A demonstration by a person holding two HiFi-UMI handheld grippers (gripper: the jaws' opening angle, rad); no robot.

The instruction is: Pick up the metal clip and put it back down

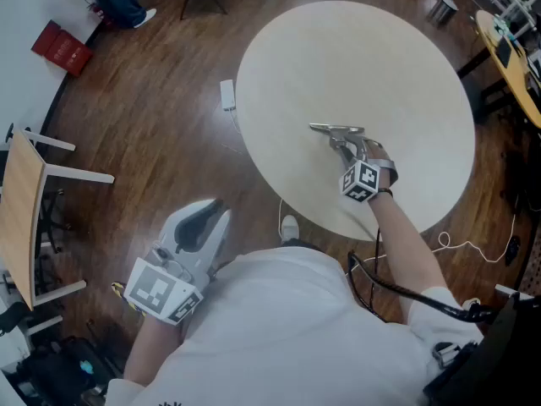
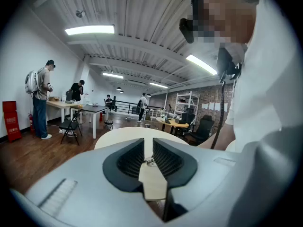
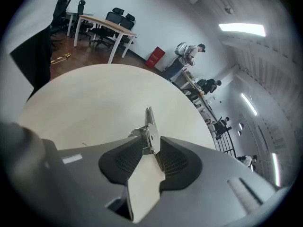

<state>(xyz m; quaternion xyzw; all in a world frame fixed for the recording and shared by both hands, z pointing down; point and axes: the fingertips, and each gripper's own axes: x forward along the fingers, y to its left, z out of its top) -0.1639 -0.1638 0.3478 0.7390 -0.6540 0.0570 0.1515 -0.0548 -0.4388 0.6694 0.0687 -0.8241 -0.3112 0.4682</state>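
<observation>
The right gripper (image 3: 151,148) clamps the metal clip (image 3: 149,126) over the table's (image 1: 406,57) centre. Pickup looks done; set-down remains. The left gripper (image 1: 203,218), at seven o'clock, gapes empty.

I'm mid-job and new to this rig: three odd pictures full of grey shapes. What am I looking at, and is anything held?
No robot: a person holds a grey two-jaw claw in each hand. The top-down picture comes from a camera on their head; the other two come from cameras on the claws, looking along the jaws. The right claw reaches over the round pale wooden table, jaws closed on the silver metal clip; nothing else shows on the table. The left claw hangs beside the person, off the table, jaws slightly apart and empty.
</observation>
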